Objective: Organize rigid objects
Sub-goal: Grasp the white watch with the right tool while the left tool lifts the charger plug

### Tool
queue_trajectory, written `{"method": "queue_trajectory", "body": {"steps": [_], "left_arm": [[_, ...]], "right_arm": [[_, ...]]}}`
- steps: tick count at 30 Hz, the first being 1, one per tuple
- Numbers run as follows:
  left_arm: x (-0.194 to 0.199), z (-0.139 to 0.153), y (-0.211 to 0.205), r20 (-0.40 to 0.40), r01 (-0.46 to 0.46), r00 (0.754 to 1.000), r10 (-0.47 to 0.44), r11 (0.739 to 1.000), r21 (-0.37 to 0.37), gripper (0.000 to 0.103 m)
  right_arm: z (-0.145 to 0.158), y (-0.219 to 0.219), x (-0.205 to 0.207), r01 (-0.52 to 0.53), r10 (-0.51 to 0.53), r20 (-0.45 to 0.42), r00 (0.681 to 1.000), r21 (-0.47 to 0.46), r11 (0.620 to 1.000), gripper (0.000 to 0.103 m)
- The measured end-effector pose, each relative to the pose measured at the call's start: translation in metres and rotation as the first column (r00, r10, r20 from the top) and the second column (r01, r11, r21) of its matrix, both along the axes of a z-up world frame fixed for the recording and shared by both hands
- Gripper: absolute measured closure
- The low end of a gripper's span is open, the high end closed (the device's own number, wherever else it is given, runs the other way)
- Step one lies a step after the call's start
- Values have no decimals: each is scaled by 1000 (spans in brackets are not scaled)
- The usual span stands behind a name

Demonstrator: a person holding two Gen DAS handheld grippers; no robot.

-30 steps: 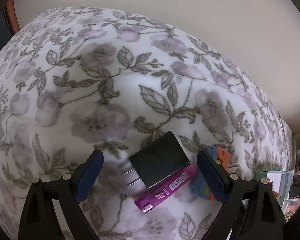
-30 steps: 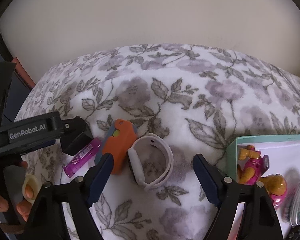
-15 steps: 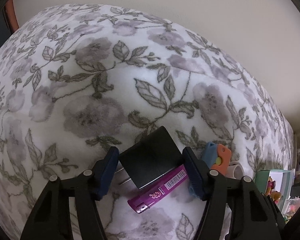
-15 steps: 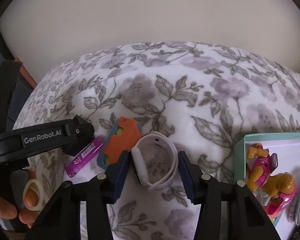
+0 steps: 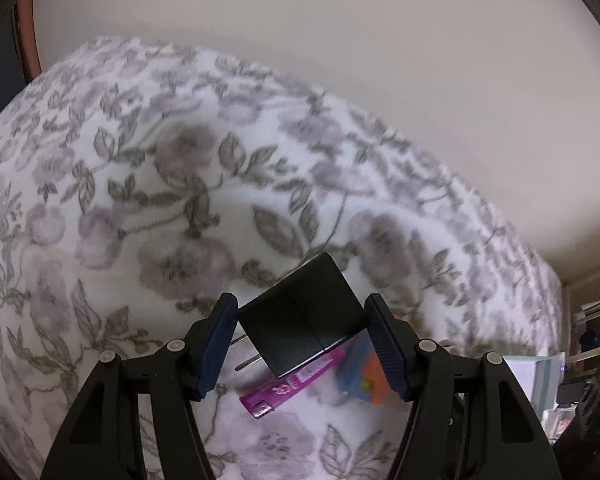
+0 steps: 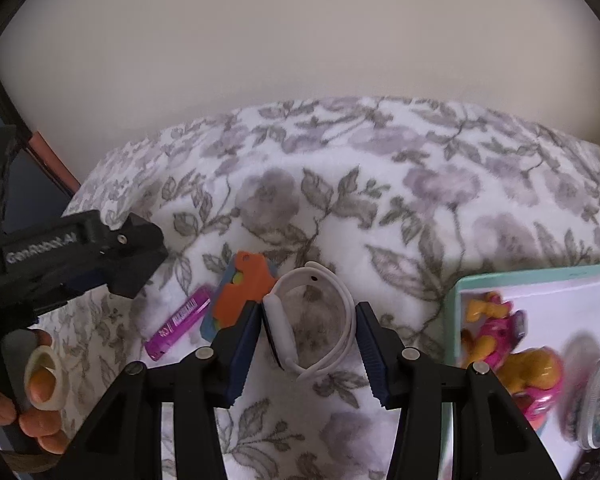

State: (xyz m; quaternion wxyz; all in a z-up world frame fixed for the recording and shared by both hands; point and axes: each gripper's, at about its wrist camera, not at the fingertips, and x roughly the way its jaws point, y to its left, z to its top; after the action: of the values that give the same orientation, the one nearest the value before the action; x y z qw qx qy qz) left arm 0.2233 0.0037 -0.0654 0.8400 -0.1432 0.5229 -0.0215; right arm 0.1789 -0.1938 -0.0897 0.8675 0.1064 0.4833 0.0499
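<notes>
My left gripper (image 5: pixel 301 309) is shut on a black plug charger (image 5: pixel 300 320), pads pressed on its two sides, prongs pointing left. The charger hangs just above the floral blanket (image 5: pixel 180 216). Under it lie a purple lighter (image 5: pixel 296 384) and an orange and blue toy (image 5: pixel 366 376). My right gripper (image 6: pixel 307 314) is shut on a white smartwatch (image 6: pixel 316 320), one pad on its body, the other on the strap loop; the watch still lies on the blanket. Left of it are the orange and blue toy (image 6: pixel 244 292) and the lighter (image 6: pixel 180 322).
A teal-rimmed box (image 6: pixel 454 308) at the right holds a pink and yellow toy figure (image 6: pixel 500 332) and a round silvery thing. A person's hand (image 6: pixel 32 396) holds the left tool at the lower left. A pale wall stands behind the blanket.
Both grippers went from wide open to shut: the left on the charger, the right on the watch. The left gripper then rose with the charger, uncovering more of the lighter.
</notes>
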Motion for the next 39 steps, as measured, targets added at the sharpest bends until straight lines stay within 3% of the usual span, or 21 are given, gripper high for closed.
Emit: {"method": "queue_trajectory", "body": {"steps": [11,22,28,34,39], "left_arm": [[-19,64,-41,161,100,982,-96,995,-18,36],[-43,83,-115,214,267,941,-263,964,11,36],[-60,83,-159,225,354,908,-355,934,43,36],[-77,74,-203,214,452,863,-457,889,75,36],[-90,61,-237,199,519,822,-534,846,125,36]], "right_arm": [[60,-45,-18,86,-84,73,994,-26,996,52],[93,-109,-43,210,-199,116,973,-96,973,52],[100,-145,-58,273,-259,118,959,-124,954,52],[100,-183,-74,334,-319,104,942,-199,921,52],[97,-203,-82,358,-347,89,934,-206,911,52]]}}
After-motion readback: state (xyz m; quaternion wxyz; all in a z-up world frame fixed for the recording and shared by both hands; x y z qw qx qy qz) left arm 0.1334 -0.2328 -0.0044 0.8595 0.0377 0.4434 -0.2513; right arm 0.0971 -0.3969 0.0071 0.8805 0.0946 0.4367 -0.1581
